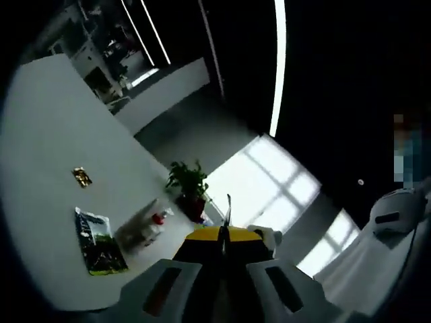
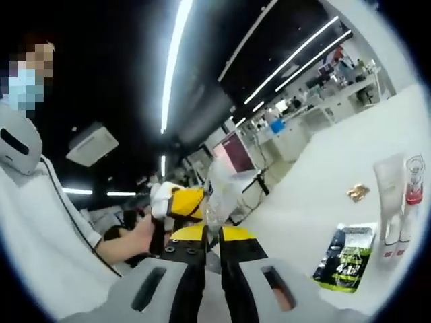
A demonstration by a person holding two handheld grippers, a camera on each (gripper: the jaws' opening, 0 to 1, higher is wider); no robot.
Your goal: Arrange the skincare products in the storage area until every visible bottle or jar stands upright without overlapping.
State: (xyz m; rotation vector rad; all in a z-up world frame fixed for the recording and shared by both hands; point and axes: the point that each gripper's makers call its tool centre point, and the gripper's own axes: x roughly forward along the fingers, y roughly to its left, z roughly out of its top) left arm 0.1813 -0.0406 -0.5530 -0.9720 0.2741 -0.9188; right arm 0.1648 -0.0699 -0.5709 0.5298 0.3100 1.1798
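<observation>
My right gripper [image 2: 213, 237] is shut on a clear plastic wrapper [image 2: 219, 183] that rises from between its yellow tips. My left gripper [image 2: 182, 203], held by a gloved hand [image 2: 159, 196], is close beside that wrapper. In the left gripper view my left gripper [image 1: 224, 235] has its jaws together, with a thin pale edge of the wrapper [image 1: 228, 207] sticking up between them. On the white table [image 2: 316, 202] stand a white tube [image 2: 389, 195] and a red-capped bottle [image 2: 412, 195]. The same bottles [image 1: 156, 221] look blurred in the left gripper view.
A green and black pouch [image 2: 346, 260] [image 1: 101, 243] lies flat next to the bottles. A small gold packet [image 2: 358, 192] [image 1: 82, 176] lies farther off. A potted plant [image 1: 188, 186] stands at the table's edge. A person in white [image 2: 47, 229] is close on the left.
</observation>
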